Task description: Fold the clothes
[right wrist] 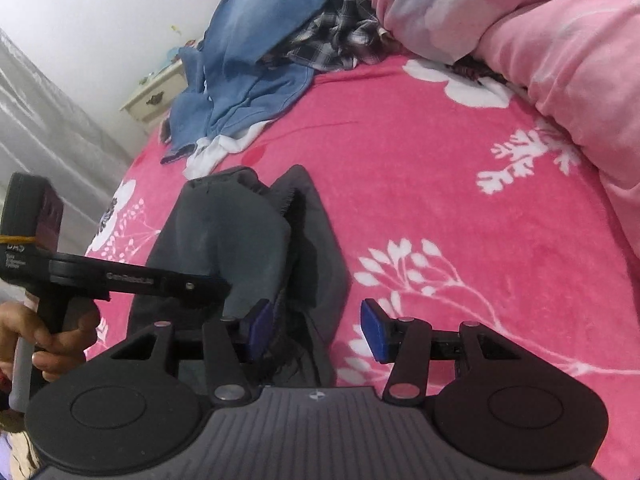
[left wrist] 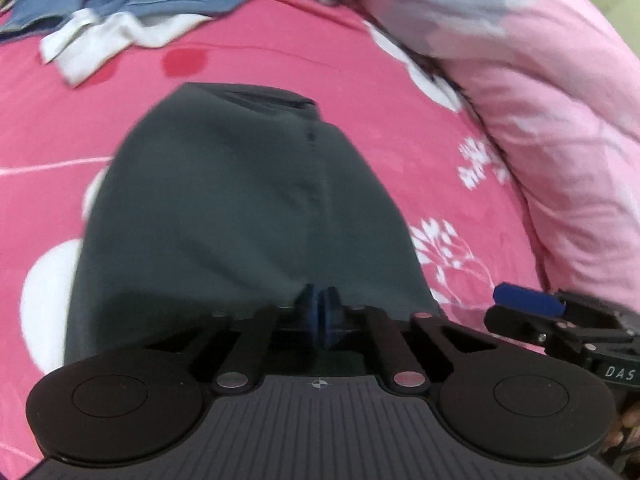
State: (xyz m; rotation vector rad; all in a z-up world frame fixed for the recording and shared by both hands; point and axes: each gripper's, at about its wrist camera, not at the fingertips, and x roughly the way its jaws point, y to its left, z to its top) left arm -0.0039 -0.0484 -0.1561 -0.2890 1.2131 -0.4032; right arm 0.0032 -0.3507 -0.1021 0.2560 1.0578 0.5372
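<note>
On the pink floral bed sheet, a dark grey garment is lying partly folded. We are pinching its near edge with the left gripper, fingers closed on cloth so the layer can be lifted. The right gripper is waiting just beside it, fingers spread and empty.

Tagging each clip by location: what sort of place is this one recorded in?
Most likely a bedroom: the dark grey garment lies on a bed with a pink floral bedsheet, a rolled pink quilt along its edge, and a cream bedside cabinet against the wall.
</note>
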